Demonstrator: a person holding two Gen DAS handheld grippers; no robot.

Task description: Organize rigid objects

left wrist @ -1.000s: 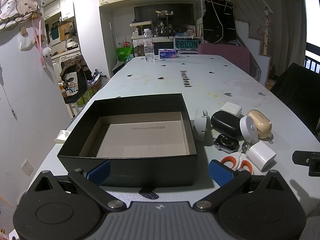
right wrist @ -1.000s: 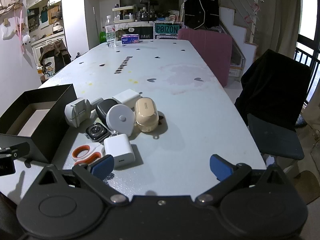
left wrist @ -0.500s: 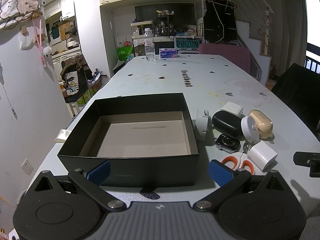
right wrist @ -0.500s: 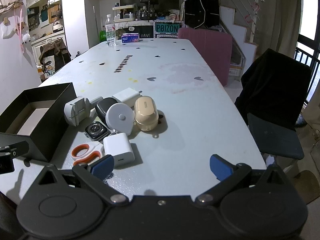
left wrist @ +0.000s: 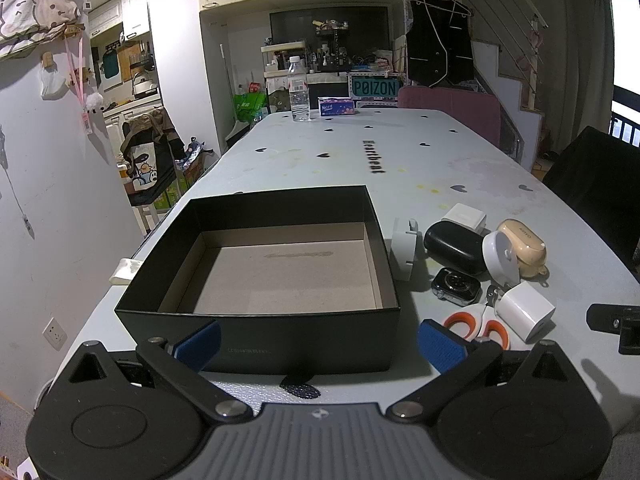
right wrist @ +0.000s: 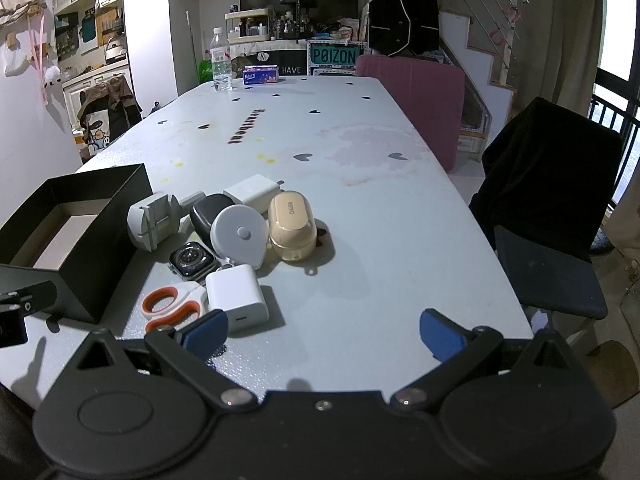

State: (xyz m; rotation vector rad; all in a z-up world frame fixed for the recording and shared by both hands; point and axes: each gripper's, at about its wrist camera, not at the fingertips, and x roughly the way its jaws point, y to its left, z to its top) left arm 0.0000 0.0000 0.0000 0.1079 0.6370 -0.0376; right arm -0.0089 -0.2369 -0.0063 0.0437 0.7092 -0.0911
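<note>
An empty black box point(left wrist: 260, 332) with a cardboard floor sits on the table in front of my open left gripper point(left wrist: 320, 344); it also shows in the right wrist view point(right wrist: 100, 208). To its right lies a cluster: orange-handled scissors point(right wrist: 168, 308), white charger cube point(right wrist: 236, 296), smartwatch point(right wrist: 192, 260), round white tape measure point(right wrist: 240, 236), beige earbud case point(right wrist: 290, 224), black case point(right wrist: 208, 212), grey holder point(right wrist: 152, 224), white adapter point(right wrist: 252, 192). My right gripper point(right wrist: 324, 332) is open and empty, just in front of the scissors and charger cube.
The long pale table point(right wrist: 340, 160) carries a water bottle point(right wrist: 221, 60) and a tissue pack point(right wrist: 260, 75) at its far end. A pink chair point(right wrist: 412, 96) and a black-draped chair point(right wrist: 548, 184) stand on the right. A wall runs on the left.
Both grippers have edged very slightly; the cluster sits a touch closer in the right view. Nothing was taken hold of or moved.
</note>
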